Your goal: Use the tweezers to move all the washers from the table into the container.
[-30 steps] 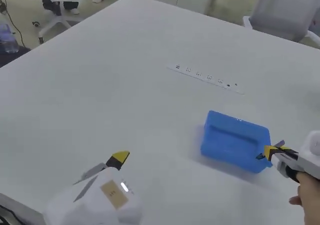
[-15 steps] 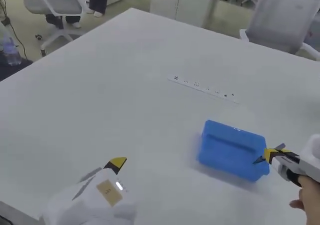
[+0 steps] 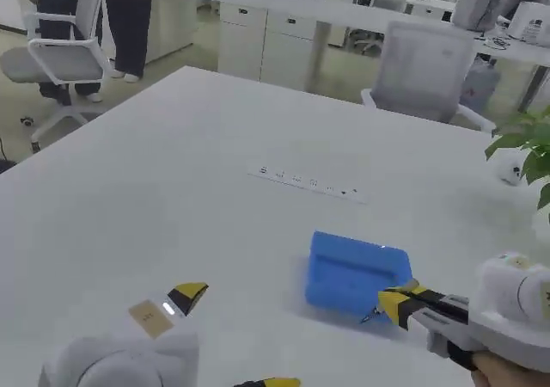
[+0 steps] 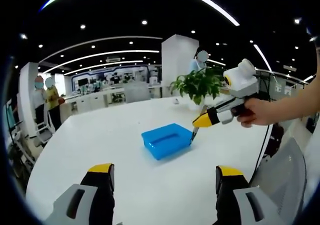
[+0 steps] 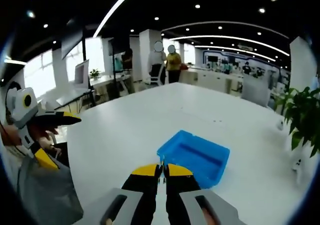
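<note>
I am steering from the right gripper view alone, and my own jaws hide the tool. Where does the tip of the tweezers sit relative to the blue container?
Observer: The left gripper view catches it from the side. The tweezers slant down out of the right gripper, and their tip is at the corner of the blue container nearest that gripper. I cannot tell if the tip touches the rim.
Operator: Is the left gripper free to help?
Observer: Its own view shows the left gripper with its jaws wide apart and nothing between them. It is aimed at the container from across the table.
</note>
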Action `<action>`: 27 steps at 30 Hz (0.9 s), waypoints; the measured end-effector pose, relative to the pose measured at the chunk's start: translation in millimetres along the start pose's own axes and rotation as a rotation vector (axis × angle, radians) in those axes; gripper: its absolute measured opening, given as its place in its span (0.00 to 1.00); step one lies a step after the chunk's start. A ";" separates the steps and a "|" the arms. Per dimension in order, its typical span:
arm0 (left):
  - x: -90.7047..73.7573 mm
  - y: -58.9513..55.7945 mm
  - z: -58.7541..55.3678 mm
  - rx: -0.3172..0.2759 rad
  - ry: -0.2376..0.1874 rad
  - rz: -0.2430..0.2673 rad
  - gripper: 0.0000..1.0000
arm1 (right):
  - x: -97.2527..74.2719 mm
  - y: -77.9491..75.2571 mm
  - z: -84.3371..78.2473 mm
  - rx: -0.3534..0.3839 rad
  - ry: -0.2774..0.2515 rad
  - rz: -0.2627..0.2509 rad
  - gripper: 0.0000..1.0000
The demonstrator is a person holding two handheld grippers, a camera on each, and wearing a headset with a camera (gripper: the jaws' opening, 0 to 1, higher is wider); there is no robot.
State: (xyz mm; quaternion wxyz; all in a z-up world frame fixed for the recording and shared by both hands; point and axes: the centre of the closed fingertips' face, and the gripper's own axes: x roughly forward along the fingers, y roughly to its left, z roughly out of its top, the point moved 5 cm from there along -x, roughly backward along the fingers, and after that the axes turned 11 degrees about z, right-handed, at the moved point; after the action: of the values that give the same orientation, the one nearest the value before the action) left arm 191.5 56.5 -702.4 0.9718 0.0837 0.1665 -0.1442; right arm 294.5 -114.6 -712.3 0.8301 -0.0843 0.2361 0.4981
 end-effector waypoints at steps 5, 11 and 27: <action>3.5 -14.7 12.5 0.048 -0.005 -0.040 0.87 | -13.6 14.5 -9.3 0.017 0.004 0.044 0.01; 6.8 -34.2 15.0 0.104 0.002 -0.111 0.97 | -25.4 32.0 -15.9 -0.010 0.019 0.081 0.01; 12.9 -63.2 49.0 0.118 -0.027 -0.314 0.68 | -21.7 78.4 -23.8 -0.182 0.155 0.261 0.01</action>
State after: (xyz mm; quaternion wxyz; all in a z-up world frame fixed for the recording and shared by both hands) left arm 198.4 -16.7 -668.6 0.9329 0.1117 0.1557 -0.3050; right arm 210.8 -102.3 -715.3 0.7266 -0.1659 0.2621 0.6131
